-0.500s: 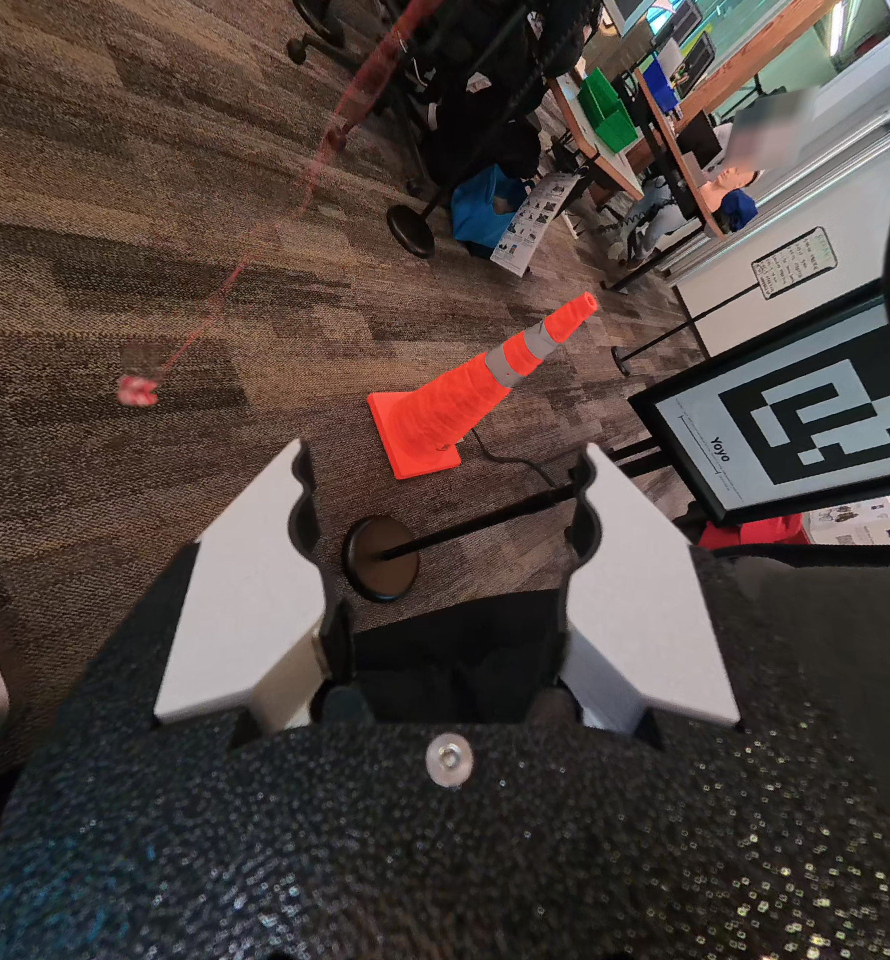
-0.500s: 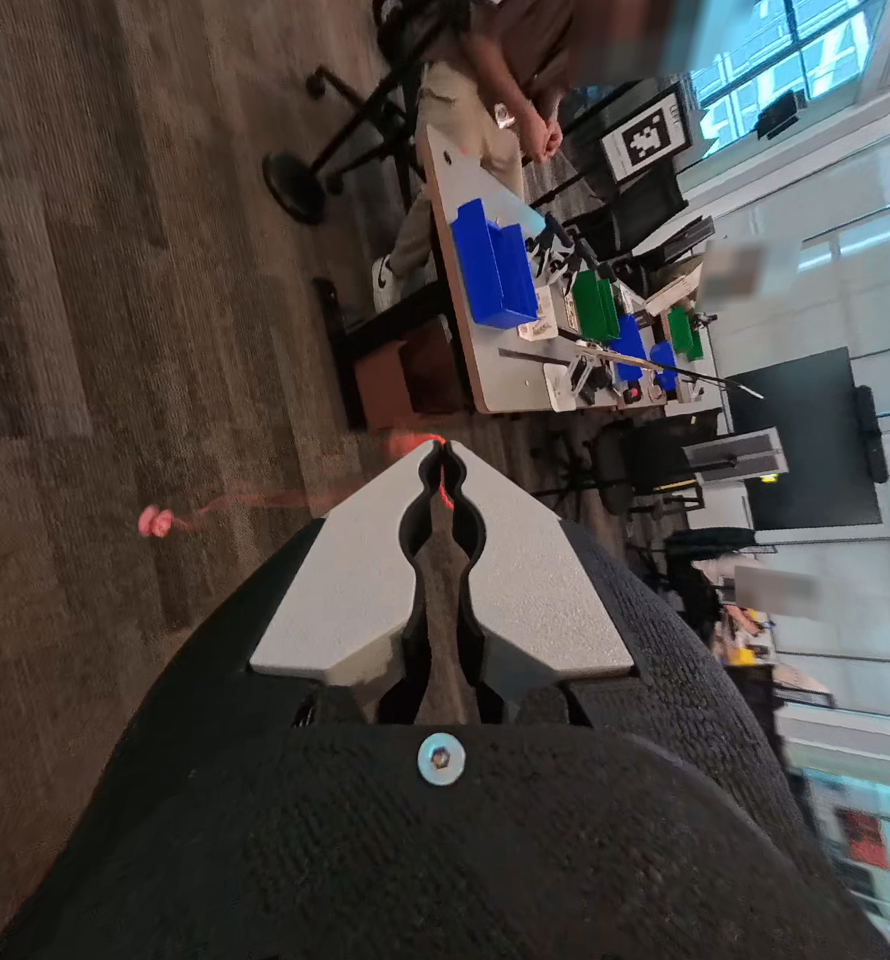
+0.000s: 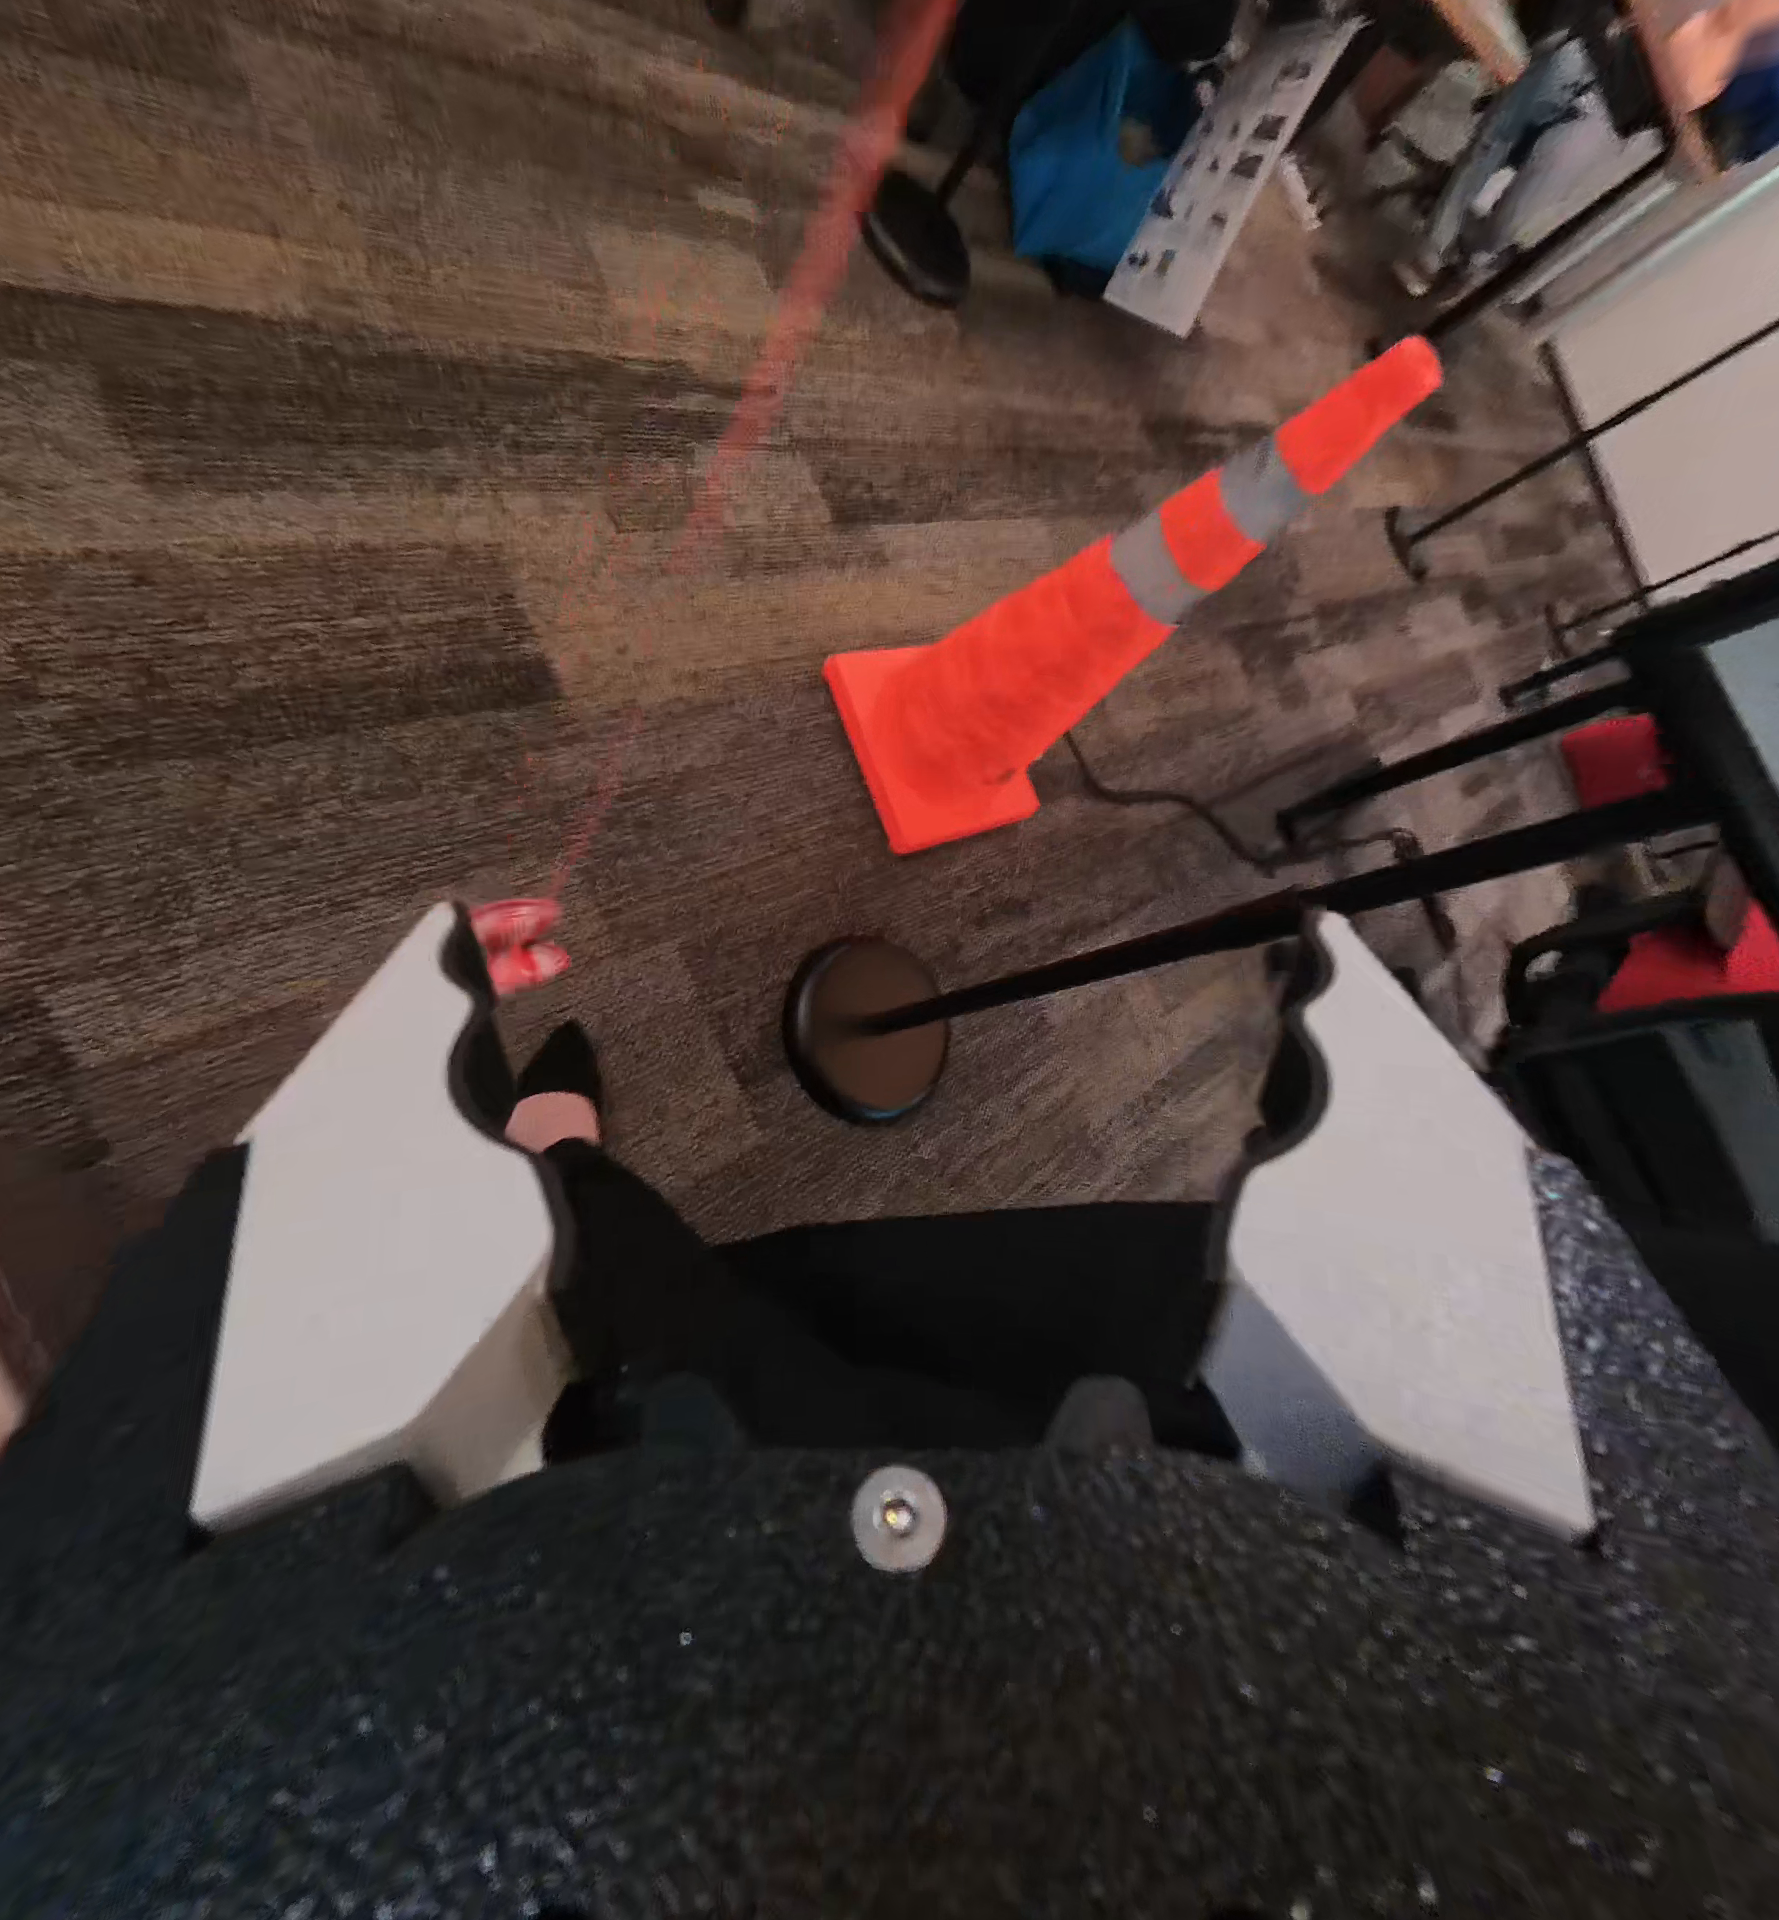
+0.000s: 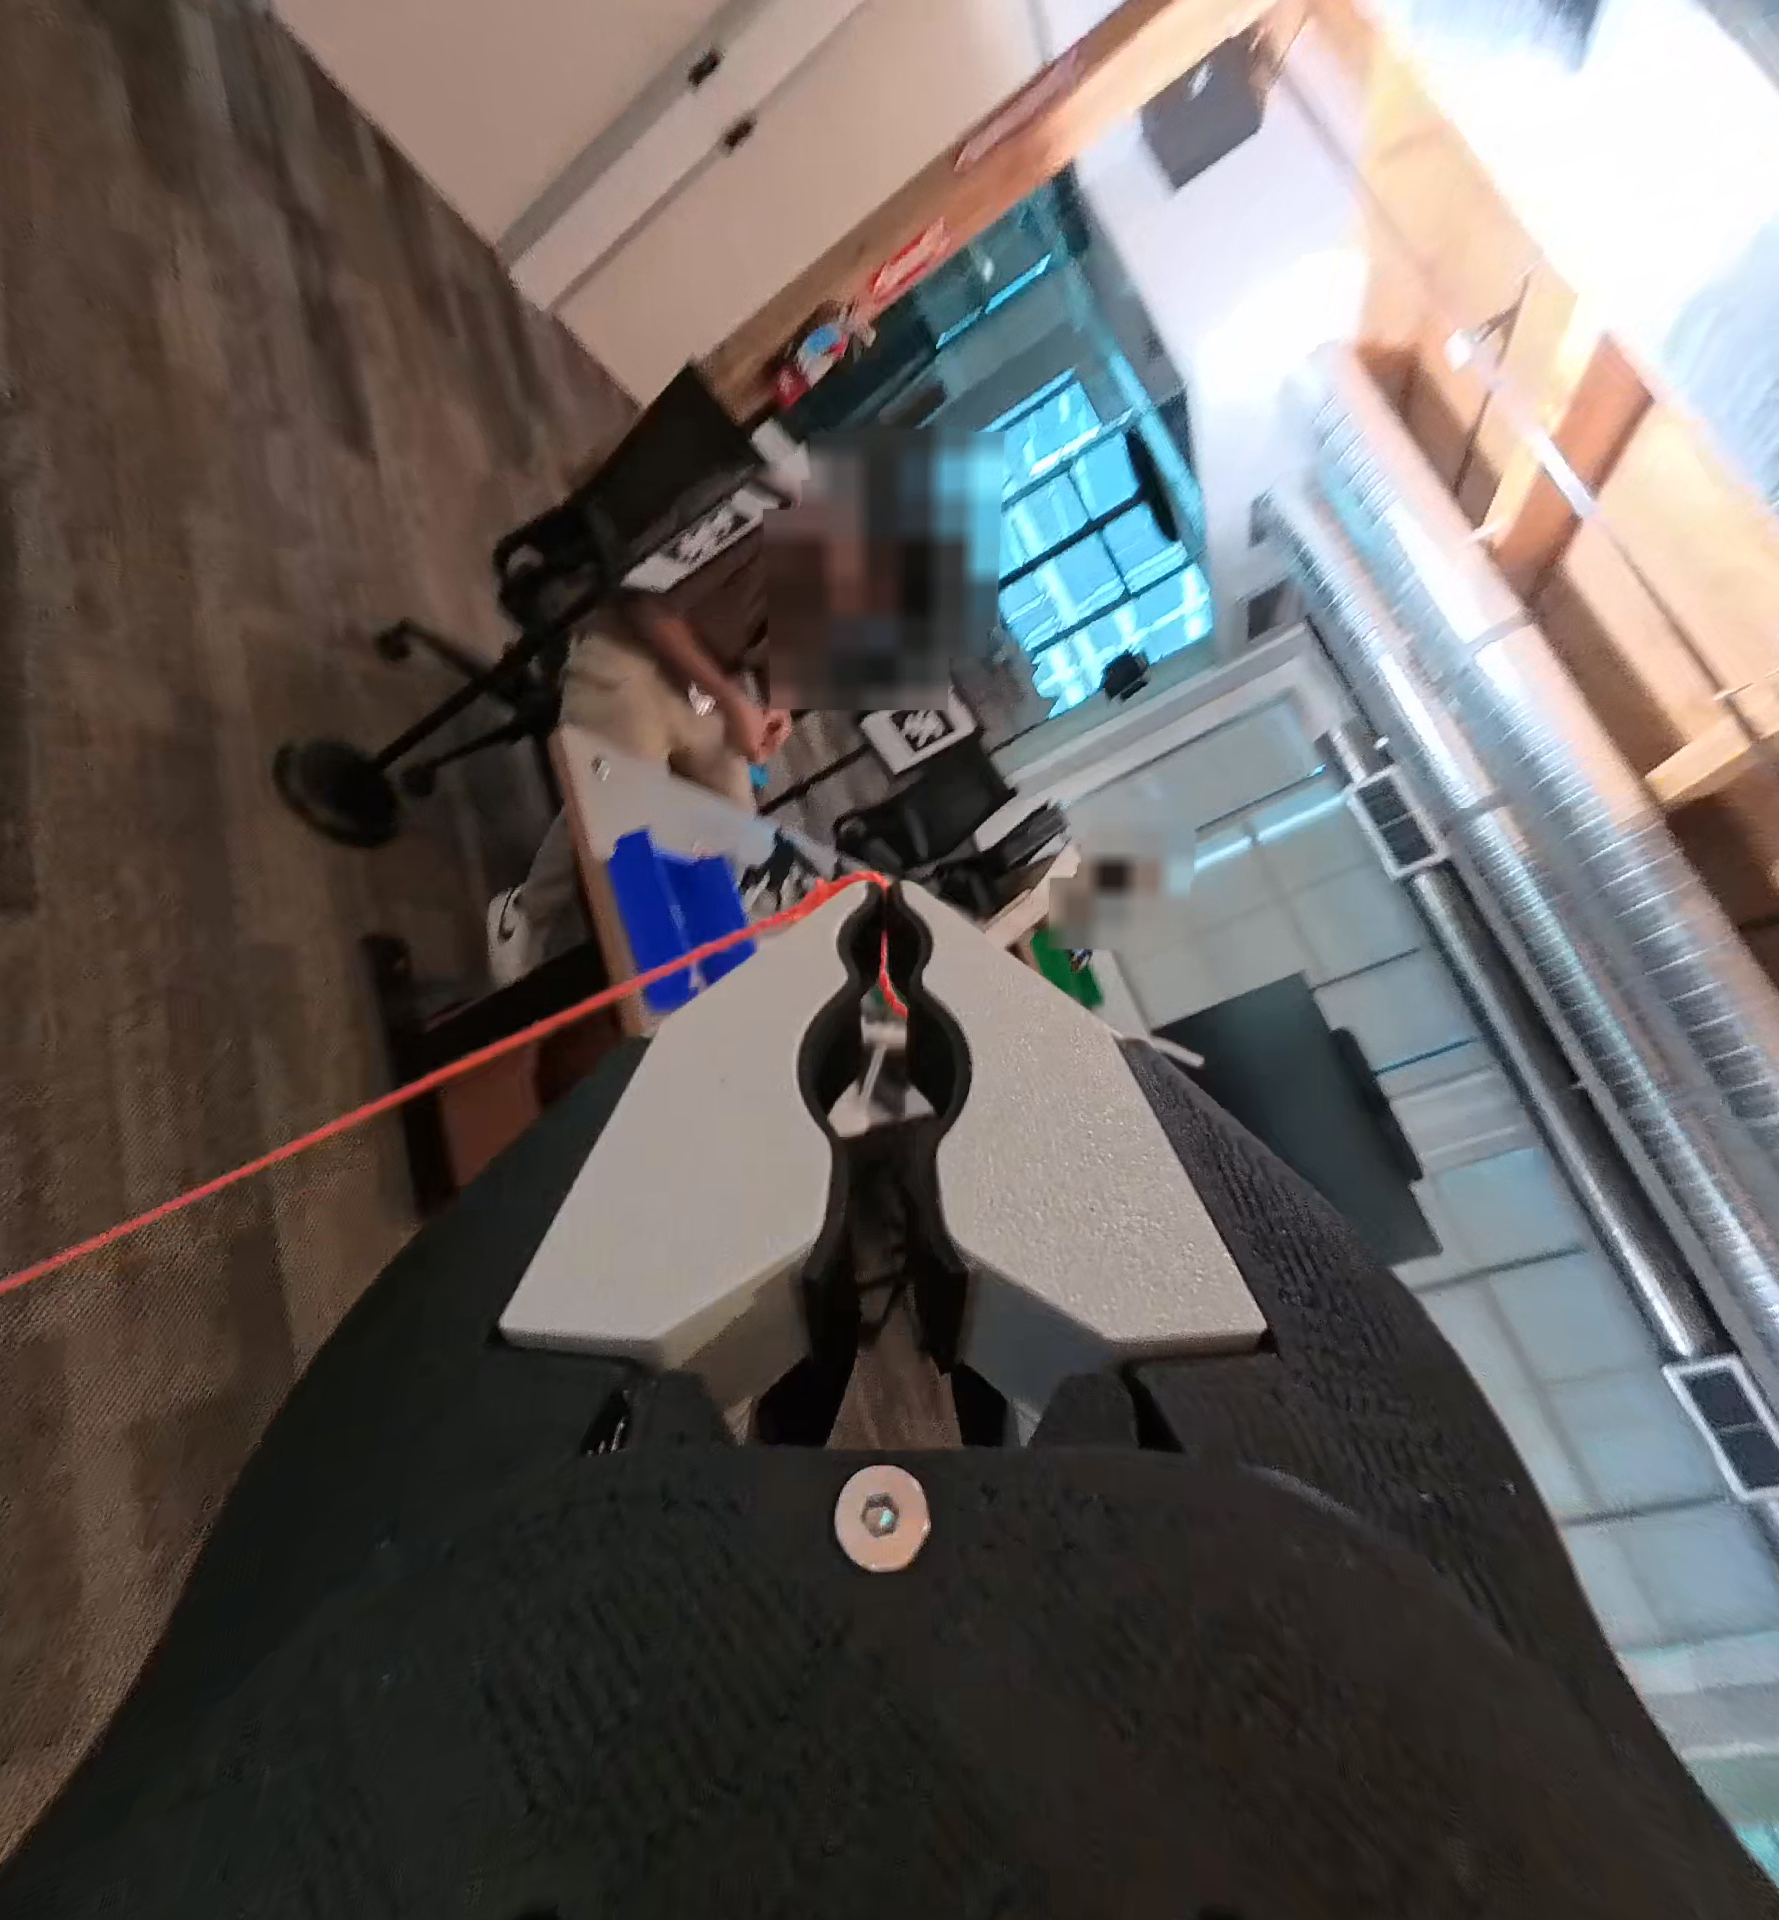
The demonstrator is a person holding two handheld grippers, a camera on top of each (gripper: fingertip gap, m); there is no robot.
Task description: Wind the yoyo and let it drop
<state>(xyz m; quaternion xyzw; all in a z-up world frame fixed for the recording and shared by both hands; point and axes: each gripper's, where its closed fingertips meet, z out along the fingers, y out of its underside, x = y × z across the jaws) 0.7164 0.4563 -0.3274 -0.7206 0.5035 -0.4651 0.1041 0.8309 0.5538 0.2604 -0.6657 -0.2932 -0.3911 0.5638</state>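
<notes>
One yoyo (image 3: pixel 519 943), red with pale markings, hangs above the carpet (image 3: pixel 241 520) at the end of one red string (image 3: pixel 812 249). In the left wrist view it appears just beside the tip of the left-hand finger of the left gripper (image 3: pixel 880 971), and the string runs up and out of the top of the picture, blurred along its length.

The left gripper's two grey fingers (image 3: pixel 365 1195) are spread wide with nothing between them. The right gripper (image 4: pixel 890 899) has its two fingers (image 4: pixel 719 1174) pressed together at the tips, pinching the string; a short length of string lies in the hollow between the fingers, and the rest leads off taut to the lower left edge of the picture.

Counted items in the left wrist view: one orange traffic cone (image 3: pixel 1093 644) with two grey bands, one round black stand base (image 3: pixel 869 1029) with a thin pole, one shoe tip (image 3: pixel 558 1060).

Only the left wrist view shows the yoyo body and the cone. Only the right wrist view shows the pinch point, one person (image 4: pixel 656 675) standing at a table (image 4: pixel 594 810), and blue bins (image 4: pixel 672 914) on that table.

Two square black-and-white code markers are visible in the right wrist view behind the person. No writing is legible in either view.
</notes>
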